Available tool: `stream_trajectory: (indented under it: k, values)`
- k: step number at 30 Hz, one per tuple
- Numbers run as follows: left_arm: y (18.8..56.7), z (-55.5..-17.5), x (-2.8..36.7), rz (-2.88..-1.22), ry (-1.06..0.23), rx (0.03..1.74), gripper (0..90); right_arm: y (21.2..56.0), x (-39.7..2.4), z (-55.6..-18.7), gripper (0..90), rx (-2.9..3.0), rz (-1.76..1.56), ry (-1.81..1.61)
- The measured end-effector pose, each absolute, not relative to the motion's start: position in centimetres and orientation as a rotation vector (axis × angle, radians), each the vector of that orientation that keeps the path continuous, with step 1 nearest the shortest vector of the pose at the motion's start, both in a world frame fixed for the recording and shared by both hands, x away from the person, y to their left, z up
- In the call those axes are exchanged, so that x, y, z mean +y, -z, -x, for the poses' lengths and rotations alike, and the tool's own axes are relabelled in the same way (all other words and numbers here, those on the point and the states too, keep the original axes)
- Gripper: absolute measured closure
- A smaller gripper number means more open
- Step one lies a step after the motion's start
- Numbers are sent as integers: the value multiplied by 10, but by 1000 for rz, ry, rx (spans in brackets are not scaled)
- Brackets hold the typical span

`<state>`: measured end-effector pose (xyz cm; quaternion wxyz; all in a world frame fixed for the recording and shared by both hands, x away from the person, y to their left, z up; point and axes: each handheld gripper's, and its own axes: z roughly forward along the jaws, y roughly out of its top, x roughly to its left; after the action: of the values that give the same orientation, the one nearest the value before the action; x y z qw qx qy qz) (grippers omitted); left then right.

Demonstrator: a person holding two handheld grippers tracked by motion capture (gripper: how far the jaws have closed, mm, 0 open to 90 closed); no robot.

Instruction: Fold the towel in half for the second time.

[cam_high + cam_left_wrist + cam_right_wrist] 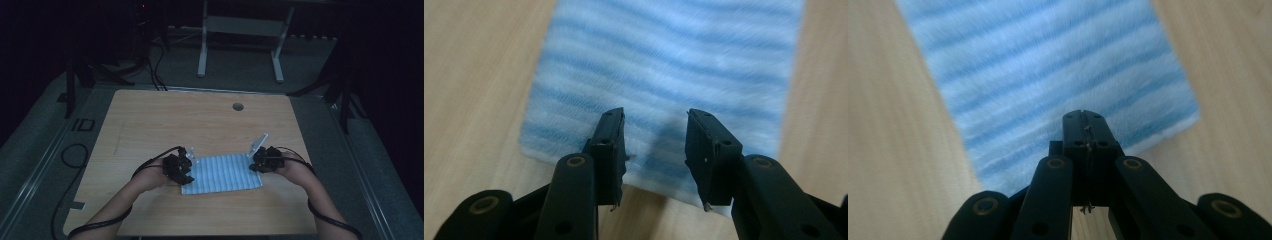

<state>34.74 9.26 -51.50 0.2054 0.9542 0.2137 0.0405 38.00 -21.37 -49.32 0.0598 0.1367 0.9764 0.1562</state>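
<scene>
A blue-and-white striped cloth (222,173) lies flat on the wooden table (200,120), near its front edge. My left gripper (188,175) is at the cloth's left end. In the left gripper view its jaws (655,135) stand open just above the short edge of the cloth (664,60), with nothing between the pads. My right gripper (255,165) is at the cloth's right end. In the right gripper view its jaws (1083,120) are pressed together over the cloth (1048,65), which looks flat beneath them; I see no fold between the pads.
A round cable hole (238,106) sits in the table's far middle. Behind the table stands a white metal frame (240,45). Black cables (75,155) loop on the floor at the left. Dark stands flank the table on both sides.
</scene>
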Motion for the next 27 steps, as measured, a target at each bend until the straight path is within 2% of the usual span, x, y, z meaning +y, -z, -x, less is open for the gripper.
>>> stream_trajectory:
  k: [5,13,24,27]
  values:
    - [520,-362,101,-2623,-85,611,598,514,-212,-382,898,2975,-454,-431]
    - [521,-382,117,-2633,-161,657,563,517,-198,-387,893,2962,-473,-488]
    - [523,-400,134,-2589,-138,702,564,519,-188,-404,891,2950,-554,-578]
    - [520,-400,136,-2564,-111,725,562,517,-189,-405,825,2953,-559,-603]
